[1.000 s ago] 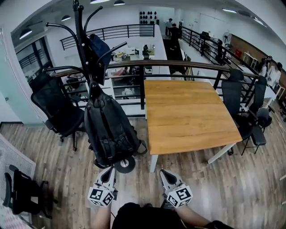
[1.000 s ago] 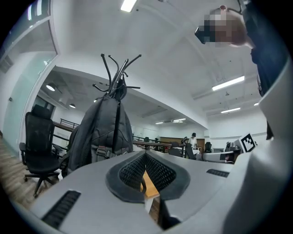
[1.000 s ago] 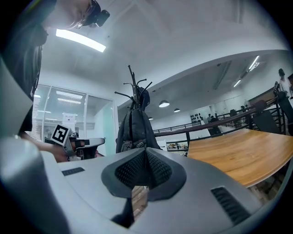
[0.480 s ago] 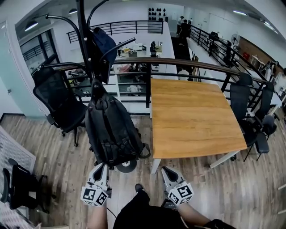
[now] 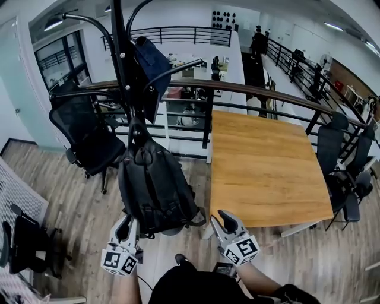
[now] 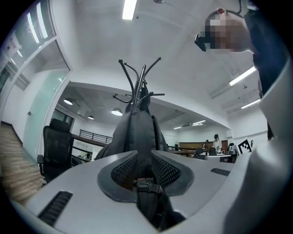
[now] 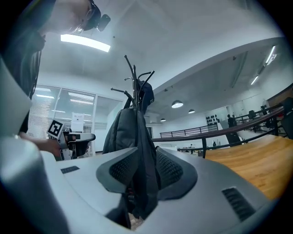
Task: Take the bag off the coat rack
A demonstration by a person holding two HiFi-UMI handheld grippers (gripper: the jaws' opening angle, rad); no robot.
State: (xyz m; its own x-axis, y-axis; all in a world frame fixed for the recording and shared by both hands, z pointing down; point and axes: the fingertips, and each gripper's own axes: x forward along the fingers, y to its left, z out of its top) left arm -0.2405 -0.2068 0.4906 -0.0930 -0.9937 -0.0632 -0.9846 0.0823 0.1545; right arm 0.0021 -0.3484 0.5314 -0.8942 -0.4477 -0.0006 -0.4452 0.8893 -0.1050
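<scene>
Now, under the bag (image 5: 155, 187) on the rack (image 5: 120, 53), left gripper (image 5: 126, 224) and right gripper (image 5: 226, 217) are opening their jaws round its straps (image 6: 146, 194), probably to lift it.

no text, label, brand or number can be read anywhere here.

1. Open-plan office.
2. Black mesh swivel chairs (image 5: 89, 139) and a wooden table (image 5: 267, 172) on plank floor (image 5: 77, 208); coat rack (image 5: 122, 59) beside them.
3. Railing (image 5: 249, 95) with long rows of desks (image 5: 199, 62) beyond it; glass partition (image 5: 59, 59) at left, ceiling lights (image 6: 129, 8) overhead.
</scene>
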